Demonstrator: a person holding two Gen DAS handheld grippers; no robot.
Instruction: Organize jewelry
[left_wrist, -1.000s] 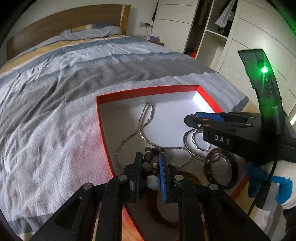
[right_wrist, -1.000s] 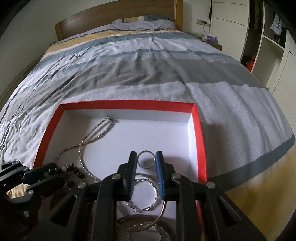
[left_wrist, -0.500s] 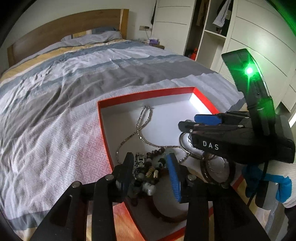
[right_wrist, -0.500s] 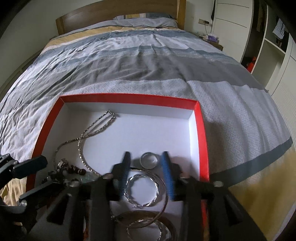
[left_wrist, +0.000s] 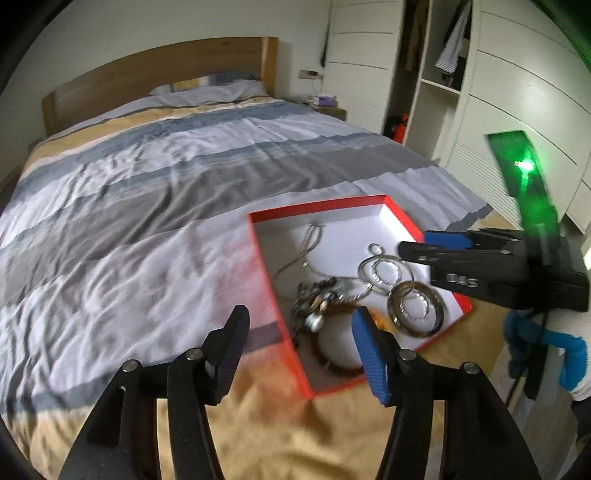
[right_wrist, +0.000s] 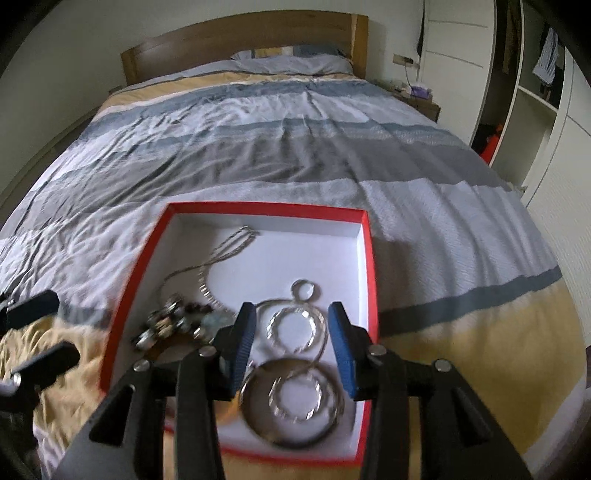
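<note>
A red box (left_wrist: 317, 208) with a white inside lies on the bed. It holds a silver chain (left_wrist: 310, 243), a beaded bracelet (left_wrist: 317, 302), a small ring (left_wrist: 375, 249) and silver bangles (left_wrist: 415, 308). My left gripper (left_wrist: 301, 343) hovers above the box's near left corner, its jaws opening with nothing between them. My right gripper (right_wrist: 291, 339) stands open above a twisted hoop (right_wrist: 295, 326) and a large bangle (right_wrist: 295, 398), touching neither. The small ring (right_wrist: 306, 290) lies just beyond it. Each gripper shows in the other's view: right gripper (left_wrist: 421, 245), left gripper (right_wrist: 40, 332).
The box (right_wrist: 266, 208) rests near the foot of a bed with a striped grey, blue and yellow duvet (right_wrist: 295, 147) and a wooden headboard (right_wrist: 243, 40). White wardrobes (left_wrist: 517, 74) stand to the right. A gloved hand (left_wrist: 554, 350) holds the right gripper.
Both grippers opened, rose and drew back from the box. The left let go of the beaded bracelet, which now lies in the box. The right released the small ring.
</note>
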